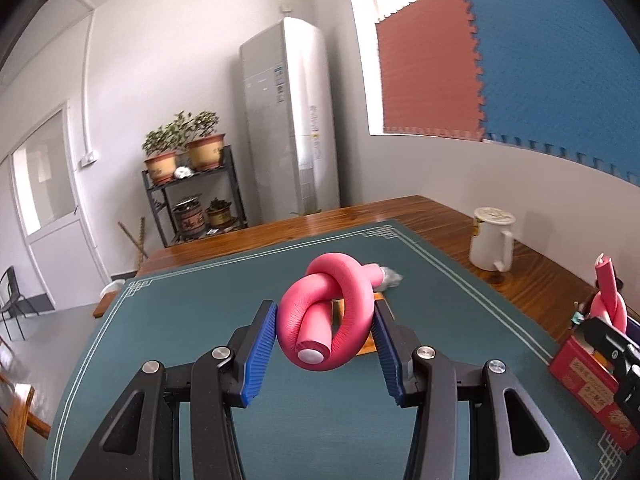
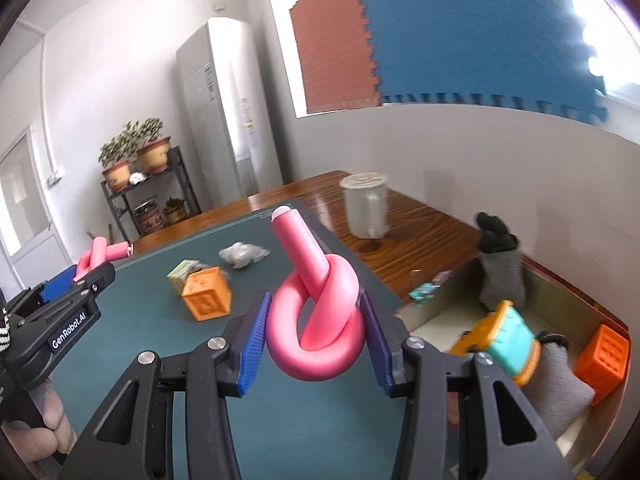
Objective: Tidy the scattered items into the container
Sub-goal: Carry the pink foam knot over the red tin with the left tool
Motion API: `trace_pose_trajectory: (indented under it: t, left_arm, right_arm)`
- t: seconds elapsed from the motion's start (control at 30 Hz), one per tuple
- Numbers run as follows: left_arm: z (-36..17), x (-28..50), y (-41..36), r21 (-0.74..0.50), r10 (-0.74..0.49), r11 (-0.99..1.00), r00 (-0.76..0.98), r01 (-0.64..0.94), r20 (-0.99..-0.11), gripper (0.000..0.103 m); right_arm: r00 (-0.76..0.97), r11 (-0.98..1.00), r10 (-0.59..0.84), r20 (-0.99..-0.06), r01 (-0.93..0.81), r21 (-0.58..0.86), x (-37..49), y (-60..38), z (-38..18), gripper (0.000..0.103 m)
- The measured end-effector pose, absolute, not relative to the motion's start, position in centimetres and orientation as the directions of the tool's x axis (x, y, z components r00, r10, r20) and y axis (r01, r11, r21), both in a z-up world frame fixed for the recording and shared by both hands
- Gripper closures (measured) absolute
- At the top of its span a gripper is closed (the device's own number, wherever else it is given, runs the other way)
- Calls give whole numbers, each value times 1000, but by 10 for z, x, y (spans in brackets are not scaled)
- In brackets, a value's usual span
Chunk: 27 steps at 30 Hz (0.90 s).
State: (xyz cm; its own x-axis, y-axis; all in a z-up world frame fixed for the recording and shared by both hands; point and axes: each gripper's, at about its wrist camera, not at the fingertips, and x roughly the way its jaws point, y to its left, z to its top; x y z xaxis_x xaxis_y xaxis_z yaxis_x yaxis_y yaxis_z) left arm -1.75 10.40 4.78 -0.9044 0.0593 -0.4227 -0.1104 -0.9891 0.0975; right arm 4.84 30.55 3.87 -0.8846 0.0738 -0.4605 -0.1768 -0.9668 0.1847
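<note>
My left gripper (image 1: 325,334) is shut on a knotted pink foam tube (image 1: 326,312) and holds it above the green mat (image 1: 200,320). My right gripper (image 2: 316,332) is shut on a second knotted pink foam tube (image 2: 316,320), held above the mat's right part. The container (image 2: 472,304), a box with a red outer side, stands at the right and holds an orange-teal toy (image 2: 504,340), a grey plush (image 2: 500,268) and an orange cube (image 2: 602,354). On the mat lie an orange block (image 2: 208,294), a pale block (image 2: 182,274) and a grey crumpled wrapper (image 2: 242,256). The left gripper also shows in the right wrist view (image 2: 86,276).
A white lidded mug (image 1: 490,238) stands on the wooden table (image 1: 440,216) beyond the mat. The wall runs behind the table's far edge. A plant shelf (image 1: 192,196) and an air conditioner (image 1: 288,120) stand across the room.
</note>
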Motion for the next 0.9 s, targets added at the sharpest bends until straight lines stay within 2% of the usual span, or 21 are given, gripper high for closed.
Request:
trace_pose_trajectory:
  t: [0.27,0.6,0.9]
  left_arm:
    - [46,-11,166,139,125,-969,-894,-202,-431,54]
    - [30,-8,251,123,287,-907,-806,-402,-518,54]
    - [25,1,309,93,406,-831,-713,-548,-571,54]
  right_arm:
    - [-881,-938,153,-448,-271,214,77,360,34,53]
    - [-818,-844,333,-469,-480,238,128,454,26,53]
    - [-796,-832,340,-501,-503,234,133,472,13,53]
